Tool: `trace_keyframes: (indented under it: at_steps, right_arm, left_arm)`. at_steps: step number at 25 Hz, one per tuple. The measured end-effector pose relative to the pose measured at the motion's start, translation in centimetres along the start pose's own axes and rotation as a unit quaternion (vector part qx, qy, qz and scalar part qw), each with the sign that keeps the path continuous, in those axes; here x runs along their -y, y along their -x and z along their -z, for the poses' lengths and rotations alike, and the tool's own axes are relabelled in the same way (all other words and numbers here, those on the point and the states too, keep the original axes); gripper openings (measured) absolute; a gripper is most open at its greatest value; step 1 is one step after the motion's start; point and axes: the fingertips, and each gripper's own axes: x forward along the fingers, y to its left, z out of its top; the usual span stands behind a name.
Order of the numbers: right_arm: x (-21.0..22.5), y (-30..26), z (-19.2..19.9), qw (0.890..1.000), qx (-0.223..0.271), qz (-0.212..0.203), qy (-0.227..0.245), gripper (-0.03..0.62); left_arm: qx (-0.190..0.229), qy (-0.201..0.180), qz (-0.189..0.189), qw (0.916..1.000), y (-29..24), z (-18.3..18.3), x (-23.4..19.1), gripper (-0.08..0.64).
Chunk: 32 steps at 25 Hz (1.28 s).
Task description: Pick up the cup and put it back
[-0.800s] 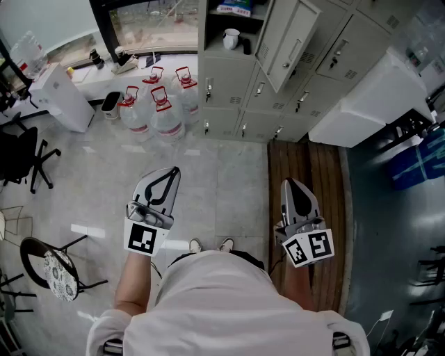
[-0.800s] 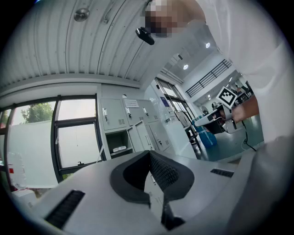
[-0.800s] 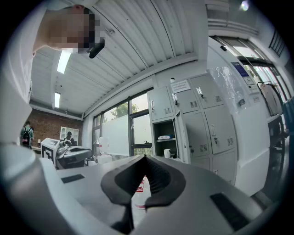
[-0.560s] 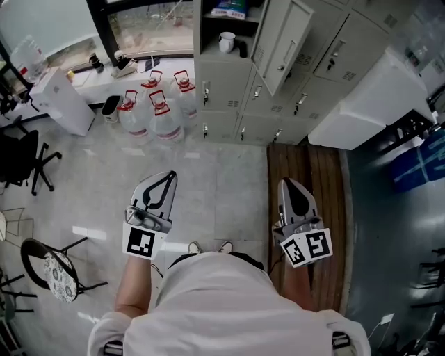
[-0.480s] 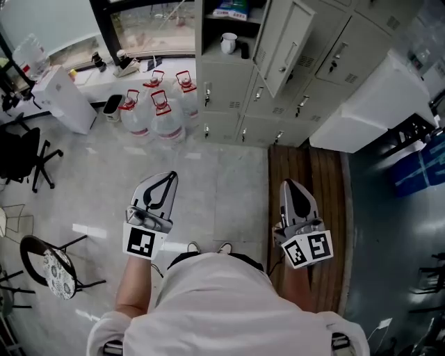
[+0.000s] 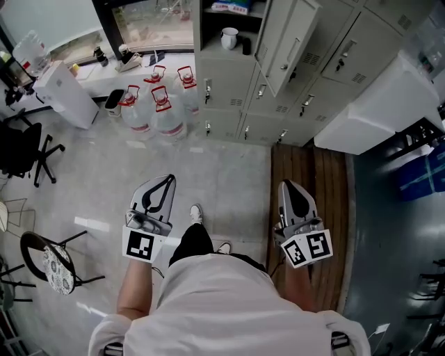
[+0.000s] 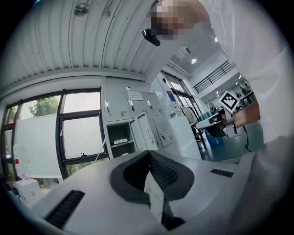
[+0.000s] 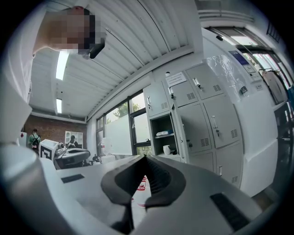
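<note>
A white cup (image 6: 229, 37) stands on the lower shelf of an open locker compartment (image 6: 224, 21), far ahead across the floor. The right gripper view shows the cup (image 8: 166, 149) small on that shelf, beside a dark object. My left gripper (image 6: 167, 179) is held level in front of my body, its jaws shut with nothing between them. My right gripper (image 6: 286, 184) is level too, shut and empty, over the wooden strip. In each gripper view the jaw tips meet: left gripper (image 7: 149, 152), right gripper (image 8: 144, 157). Both are far from the cup.
The locker's door (image 6: 288, 42) hangs open to the right of the cup. Several water jugs (image 6: 153, 104) stand on the floor left of the lockers. A wooden strip (image 6: 309, 174) runs ahead on the right. An office chair (image 6: 21, 156) and a stool (image 6: 52, 268) are at the left.
One leg has stepped forward, with a white shoe now ahead of my body. The lockers and cup sit slightly nearer in view. Both grippers stay shut and level.
</note>
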Motion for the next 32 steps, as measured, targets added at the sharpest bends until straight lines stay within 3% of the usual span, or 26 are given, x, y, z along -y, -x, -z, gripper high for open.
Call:
trace_keyframes:
  at_steps: [8, 16, 21, 28, 32]
  right_arm:
    - [3.7, -7.8, 0.7, 1.0, 0.001, 0.021, 0.006, 0.015]
    - [6.3, -22.1, -2.7, 0.999, 0.012, 0.042, 0.021, 0.015]
    - [6.4, -27.8, -3.3, 0.998, 0.001, 0.052, 0.023, 0.015]
    - [8.8, -31.6, -2.7, 0.997, -0.019, 0.066, 0.022, 0.015]
    - [10.2, -34.2, -3.2, 0.999, -0.013, 0.045, 0.027, 0.015]
  left_arm:
    - [0.017, 0.015, 0.023, 0.9995, -8.5, 2.9, -4.9, 0.02]
    - [0.049, 0.033, 0.043, 0.9973, -18.7, 3.4, -15.6, 0.02]
    - [0.04, 0.05, 0.048, 0.9968, -23.1, 5.7, -21.1, 0.02]
    - [0.046, 0.078, 0.062, 0.994, -27.8, 7.2, -22.9, 0.02]
    - [0.038, 0.066, 0.058, 0.9954, -30.2, 7.3, -23.4, 0.02]
